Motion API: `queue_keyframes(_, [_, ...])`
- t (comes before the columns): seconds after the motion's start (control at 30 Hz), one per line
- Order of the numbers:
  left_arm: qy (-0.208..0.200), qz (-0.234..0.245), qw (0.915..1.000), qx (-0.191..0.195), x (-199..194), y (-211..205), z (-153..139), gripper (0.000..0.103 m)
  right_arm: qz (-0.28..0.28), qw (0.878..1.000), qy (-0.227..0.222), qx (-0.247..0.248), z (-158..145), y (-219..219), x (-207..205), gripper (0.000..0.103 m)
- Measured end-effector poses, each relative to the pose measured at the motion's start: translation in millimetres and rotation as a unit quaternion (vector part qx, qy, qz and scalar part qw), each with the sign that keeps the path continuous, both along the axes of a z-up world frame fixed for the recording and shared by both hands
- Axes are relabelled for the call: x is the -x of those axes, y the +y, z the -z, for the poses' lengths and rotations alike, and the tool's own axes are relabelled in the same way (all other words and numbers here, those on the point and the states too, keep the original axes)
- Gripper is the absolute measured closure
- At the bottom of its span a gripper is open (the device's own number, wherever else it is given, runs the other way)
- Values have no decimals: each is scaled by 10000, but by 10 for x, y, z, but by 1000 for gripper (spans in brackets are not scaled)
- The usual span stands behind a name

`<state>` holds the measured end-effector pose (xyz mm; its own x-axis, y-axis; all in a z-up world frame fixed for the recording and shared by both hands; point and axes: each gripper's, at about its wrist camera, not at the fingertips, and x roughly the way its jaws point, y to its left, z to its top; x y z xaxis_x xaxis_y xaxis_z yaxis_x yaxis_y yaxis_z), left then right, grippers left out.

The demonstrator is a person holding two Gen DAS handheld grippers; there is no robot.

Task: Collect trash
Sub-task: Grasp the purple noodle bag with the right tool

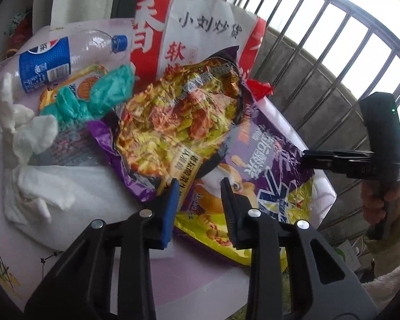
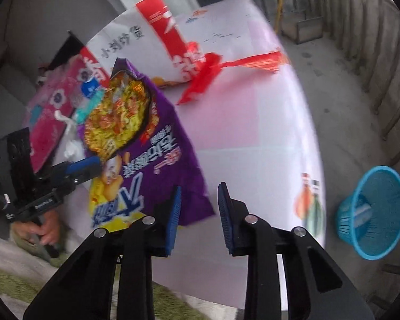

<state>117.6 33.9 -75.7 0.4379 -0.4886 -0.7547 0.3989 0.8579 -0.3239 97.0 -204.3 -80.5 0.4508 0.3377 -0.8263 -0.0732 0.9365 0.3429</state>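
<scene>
1. The left gripper [image 1: 200, 200] is seen with its jaws part-spread, a gap between the blue pads; no thing is pinched, though the purple and yellow crinkled plastic noodle wrapper [image 1: 226, 160] lies just ahead of and beneath the tips.
2. To the far left of the left gripper, crumpled white tissue paper [image 1: 34, 176] is spread on the pale pink worktop [image 1: 194, 274].
3. Ahead and to its left, a clear plastic bottle with a blue label and blue cap [image 1: 61, 56] is laid on its side, with a crumpled teal plastic scrap [image 1: 93, 98] just beside it.
4. Straight ahead, beyond the wrapper, a red and white printed paper bag [image 1: 200, 32] is seen.
5. To its right, a hand [image 1: 381, 202] holding the other tool is visible.
6. The right gripper [image 2: 200, 208] is likewise part-spread and pinches nothing; the lower corner of the noodle wrapper lies just beside its left pad, and contact cannot be told through the blur.
7. Ahead of it, a red plastic strip [image 2: 226, 72] is laid on the worktop.
8. Far to its right, on the concrete floor, a blue plastic mesh basket [image 2: 373, 213] is tipped.
</scene>
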Motion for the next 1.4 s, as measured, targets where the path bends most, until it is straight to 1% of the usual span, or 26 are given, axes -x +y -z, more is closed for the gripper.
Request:
queue_keyframes(0.07, [63,-3,10000,-63,-20,-35,28,76,175,9997,-99,-119,-34,-77,-31,70])
queue_keyframes(0.1, [89,-4,9999,-81,-25,-47,39,77,270,9993,-152,-197,-47,-110,-58,64])
queue_keyframes(0.13, [107,-3,9999,-91,-21,-52,45,77,374,9984,-237,-341,-64,-162,-96,62])
queue_keyframes(0.2, [110,-9,9999,-86,-31,-61,40,77,394,9966,-368,-622,-84,-207,-208,60])
queue_keyframes(0.27, [120,-36,9999,-77,-56,-53,42,77,312,9950,-396,-867,-44,-165,-351,56])
queue_keyframes(0.37, [105,-92,9999,-88,-75,-23,53,77,84,9939,-253,-1075,66,-8,-590,55])
queue_keyframes(0.43, [75,-116,9999,-104,-55,-29,61,77,-33,9938,-139,-1105,124,69,-728,55])
queue_keyframes(0.57, [30,-109,9999,-68,-16,14,65,77,-266,9914,8,-1283,182,183,-846,55])
queue_keyframes(0.6, [25,-110,9999,-38,-16,17,70,77,-345,9903,64,-1343,192,210,-843,55])
queue_keyframes(0.73, [-1,-118,9999,25,0,45,96,77,-429,9901,106,-1329,192,239,-756,55])
queue_keyframes(0.83, [-35,-56,10000,50,2,32,121,77,-431,9876,150,-1503,196,210,-654,55])
queue_keyframes(0.9, [-65,-9,10000,17,6,2,136,77,-476,9845,87,-1685,174,185,-549,55])
queue_keyframes(0.97, [-81,2,10000,-11,6,-26,145,77,-557,9786,-12,-1981,132,145,-436,55])
queue_keyframes(1.07, [-91,5,10000,-27,15,-69,153,77,-749,9645,-142,-2530,71,129,-302,55])
queue_keyframes(1.17, [-101,8,9999,-42,8,-98,143,77,-981,9510,-240,-2923,34,194,-207,55])
queue_keyframes(1.23, [-118,7,9999,-74,8,-128,144,77,-1065,9463,-287,-3038,22,261,-180,55])
queue_keyframes(1.27, [-122,4,9999,-83,10,-139,143,77,-1058,9468,-281,-3027,30,275,-174,55])
queue_keyframes(1.4, [-133,-2,9999,-84,40,-157,145,77,-816,9638,-103,-2535,121,397,-217,55])
